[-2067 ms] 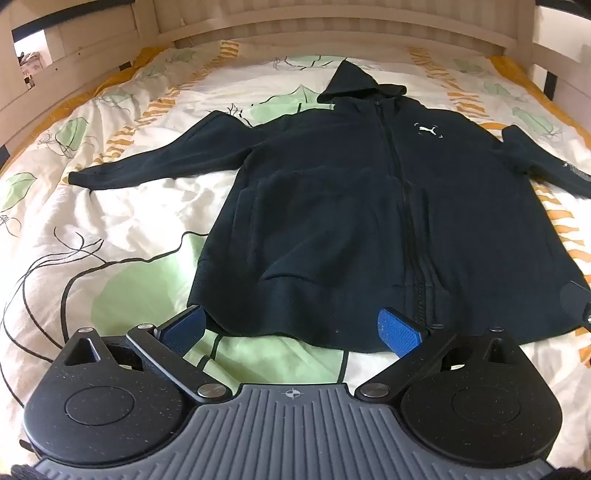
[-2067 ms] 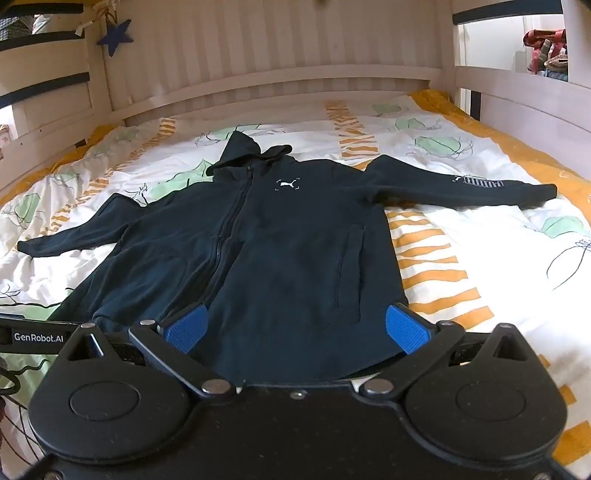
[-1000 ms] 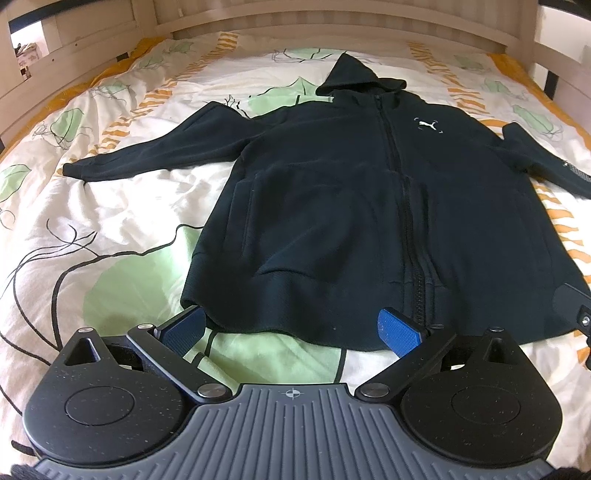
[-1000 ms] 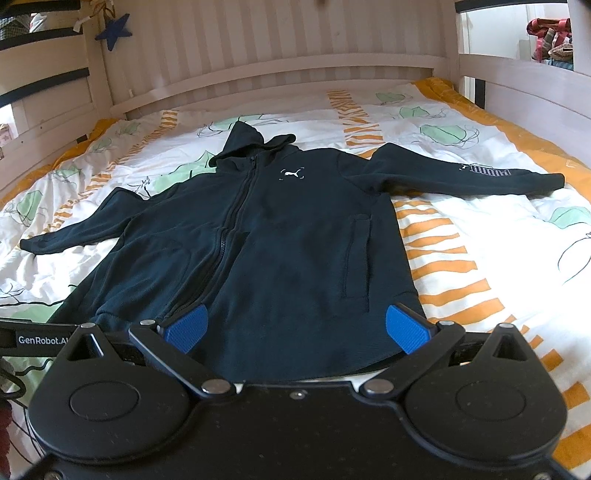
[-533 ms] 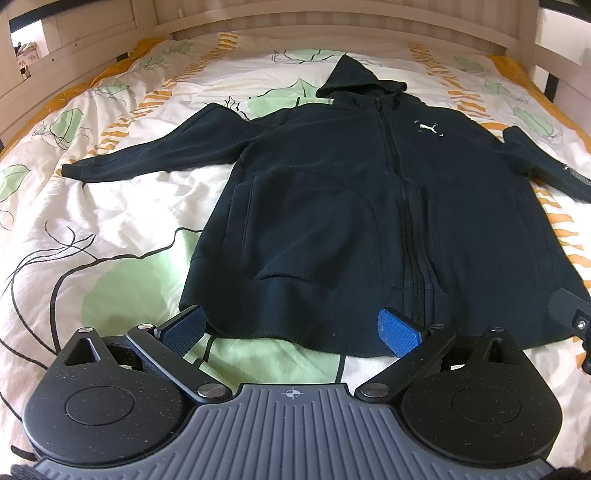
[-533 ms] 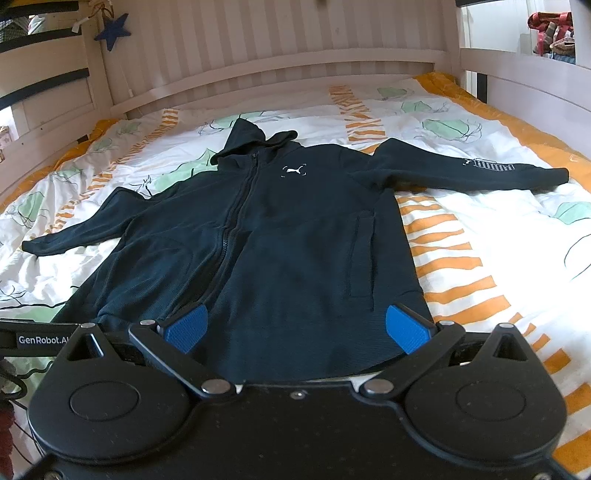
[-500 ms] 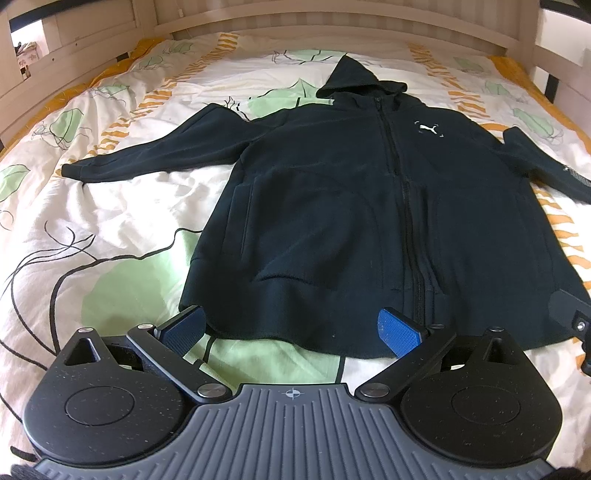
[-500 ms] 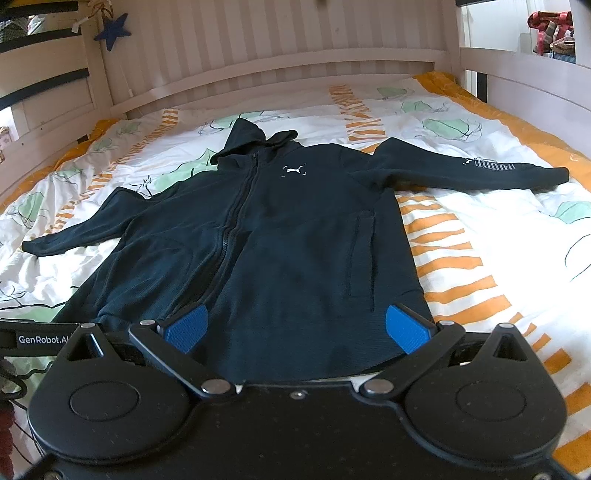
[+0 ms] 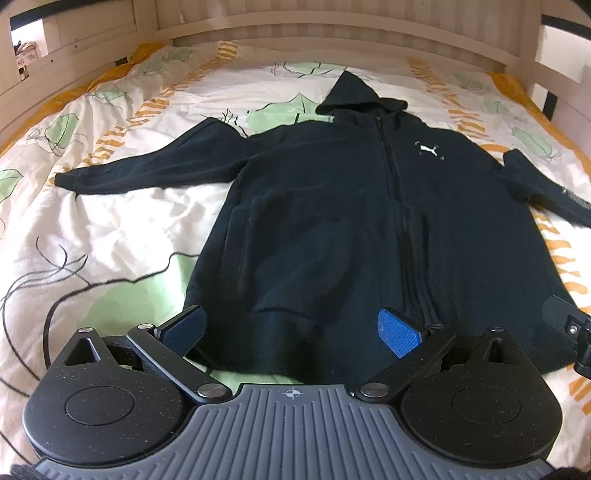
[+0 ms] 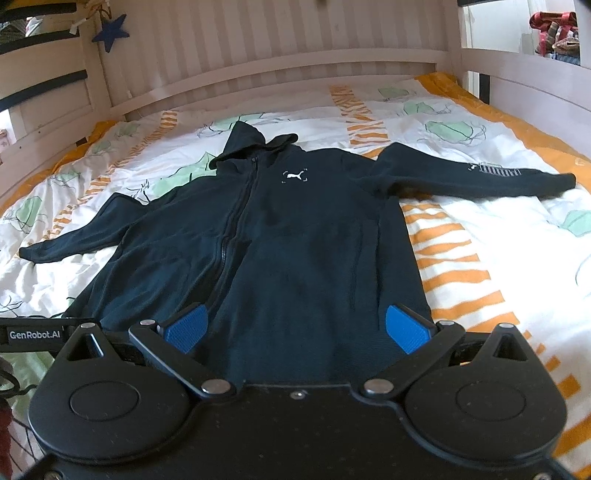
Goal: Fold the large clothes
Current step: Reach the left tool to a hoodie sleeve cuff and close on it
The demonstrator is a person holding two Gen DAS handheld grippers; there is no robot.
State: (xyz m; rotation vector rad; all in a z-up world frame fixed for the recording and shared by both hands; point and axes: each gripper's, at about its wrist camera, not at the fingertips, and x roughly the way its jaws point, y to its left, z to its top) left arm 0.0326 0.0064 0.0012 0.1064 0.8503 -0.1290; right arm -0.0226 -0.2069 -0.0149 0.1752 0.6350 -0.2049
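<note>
A black zip hoodie [image 9: 351,221] [image 10: 288,251] lies flat and face up on the bed, hood toward the headboard, both sleeves spread out sideways. A small white logo [image 10: 294,176] marks its chest. My left gripper [image 9: 291,328] hovers open over the hem on the hoodie's left half, blue pads wide apart, nothing between them. My right gripper [image 10: 295,328] is open too, just above the hem on the right half. Part of the right gripper shows at the left wrist view's right edge [image 9: 569,325].
The hoodie rests on a white quilt [image 9: 92,221] printed with green leaves and orange stripes. A pale wooden slatted headboard [image 10: 295,48] and side rails [image 10: 524,74] enclose the bed. A blue star [image 10: 109,32] hangs at the upper left.
Both grippers have crept forward a little toward the hoodie's hem; the hem now sits closer beneath the fingers. The hoodie itself has not moved.
</note>
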